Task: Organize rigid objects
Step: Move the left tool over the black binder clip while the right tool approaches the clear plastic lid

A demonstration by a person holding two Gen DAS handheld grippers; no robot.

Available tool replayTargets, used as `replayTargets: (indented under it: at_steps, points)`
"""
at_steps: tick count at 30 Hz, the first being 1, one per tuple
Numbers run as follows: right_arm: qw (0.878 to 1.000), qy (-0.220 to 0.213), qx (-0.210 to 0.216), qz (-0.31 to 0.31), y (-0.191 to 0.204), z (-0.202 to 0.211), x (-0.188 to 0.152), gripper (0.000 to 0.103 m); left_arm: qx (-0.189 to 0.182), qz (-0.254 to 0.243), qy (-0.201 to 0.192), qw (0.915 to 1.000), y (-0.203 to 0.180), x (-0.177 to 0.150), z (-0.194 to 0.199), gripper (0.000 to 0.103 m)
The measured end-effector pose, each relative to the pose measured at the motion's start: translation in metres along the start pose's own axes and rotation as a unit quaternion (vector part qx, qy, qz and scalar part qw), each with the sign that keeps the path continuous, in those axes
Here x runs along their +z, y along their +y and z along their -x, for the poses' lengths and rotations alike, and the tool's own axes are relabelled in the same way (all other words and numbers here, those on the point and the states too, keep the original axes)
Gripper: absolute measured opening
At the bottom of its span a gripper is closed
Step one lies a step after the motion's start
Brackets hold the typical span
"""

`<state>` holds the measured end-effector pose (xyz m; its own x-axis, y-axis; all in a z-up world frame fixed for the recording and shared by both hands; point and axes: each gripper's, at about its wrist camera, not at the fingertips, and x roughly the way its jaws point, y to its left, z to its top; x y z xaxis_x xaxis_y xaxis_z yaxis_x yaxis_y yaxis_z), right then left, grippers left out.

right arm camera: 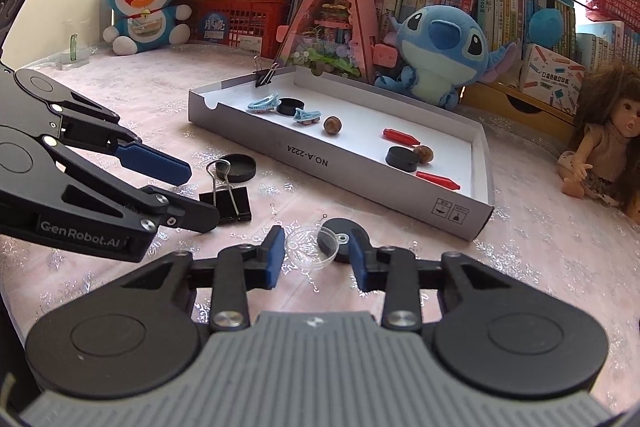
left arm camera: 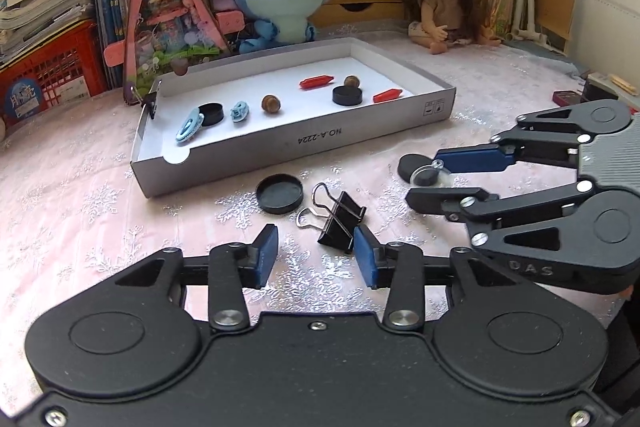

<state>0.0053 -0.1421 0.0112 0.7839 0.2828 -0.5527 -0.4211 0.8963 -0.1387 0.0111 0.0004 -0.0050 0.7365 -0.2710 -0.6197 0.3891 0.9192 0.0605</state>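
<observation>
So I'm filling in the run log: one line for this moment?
left hand-held gripper: open, by binder clip | right hand-held gripper: open, around clear suction cup | tray: partly filled

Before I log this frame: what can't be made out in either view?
- Right gripper: whether its pads press the clear suction cup and black disc; glare, see-through plastic.
- Binder clip: near end hidden behind the left gripper pad.
- Small labels on the box: too small to read.
</observation>
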Motion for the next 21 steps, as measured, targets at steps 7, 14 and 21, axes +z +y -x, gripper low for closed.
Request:
replayTargets:
  at_steps: [7,14,21]
  points:
    - [1.0,0.0,-0.006,-0.009,-0.001,0.0,0.0,0.041,0.03,0.003,0.006,0.9995,0.009,0.0,-0.004,0.043]
    - [1.0,0.0,-0.011,-0.015,-0.001,0.0,-0.001,0.041,0.049,0.021,0.01,0.9985,0.019,0.002,-0.009,0.044]
    - [0.999,-0.001,-0.025,-0.035,-0.004,0.002,0.0,0.041,0.032,0.046,-0.003,0.9984,0.015,0.006,-0.001,0.06]
